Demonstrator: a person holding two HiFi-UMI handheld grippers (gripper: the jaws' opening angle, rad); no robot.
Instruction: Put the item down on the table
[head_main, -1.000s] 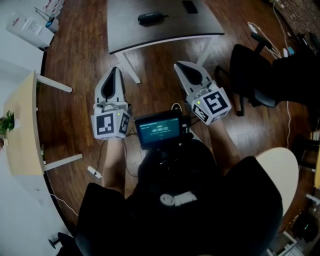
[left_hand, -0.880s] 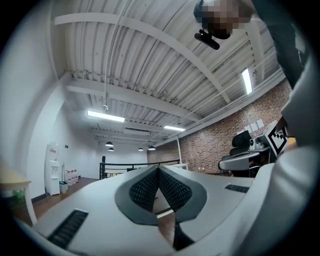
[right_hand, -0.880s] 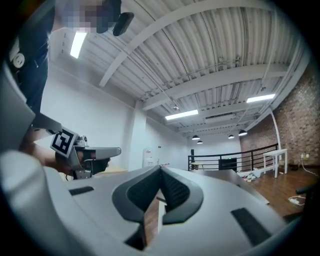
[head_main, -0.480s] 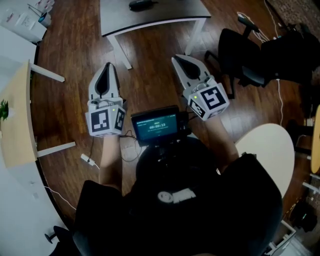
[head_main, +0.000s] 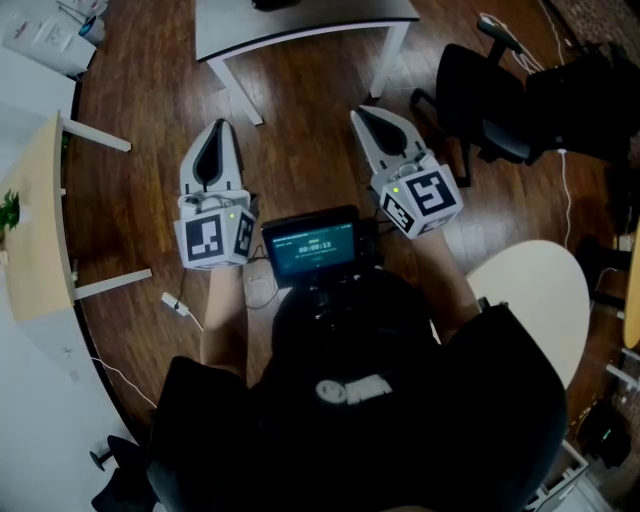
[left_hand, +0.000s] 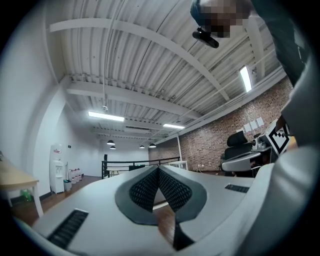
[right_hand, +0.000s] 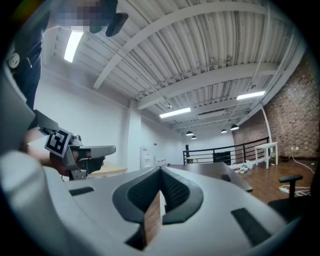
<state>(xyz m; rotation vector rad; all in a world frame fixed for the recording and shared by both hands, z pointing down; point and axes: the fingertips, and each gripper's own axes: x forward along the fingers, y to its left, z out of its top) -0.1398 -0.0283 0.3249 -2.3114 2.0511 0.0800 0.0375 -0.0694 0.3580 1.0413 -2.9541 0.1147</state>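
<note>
Withdrawn since a second earlier: both grippers, now further from the grey table (head_main: 300, 25), whose top had slid toward the upper edge of the head view.

Item 1. Dark item (head_main: 275, 3): lying on the grey table, cut off by the upper edge of the head view (kind not discernible). Well apart from both sets of fingers; touched by neither.

Item 2. Left gripper (head_main: 213, 130): held level over the wooden floor (head_main: 300, 150), pointing toward the table. Jaws fully together, textured pads meeting, nothing between them.

Item 3. Right gripper (head_main: 362, 116): beside the left, likewise level. Jaws closed tip to tip, holding nothing.

Item 4. Black office chair (head_main: 480, 100): to the right of the right gripper.

Item 5. Small screen (head_main: 312, 245): lit, at the person's chest, between the two marker cubes.
</note>
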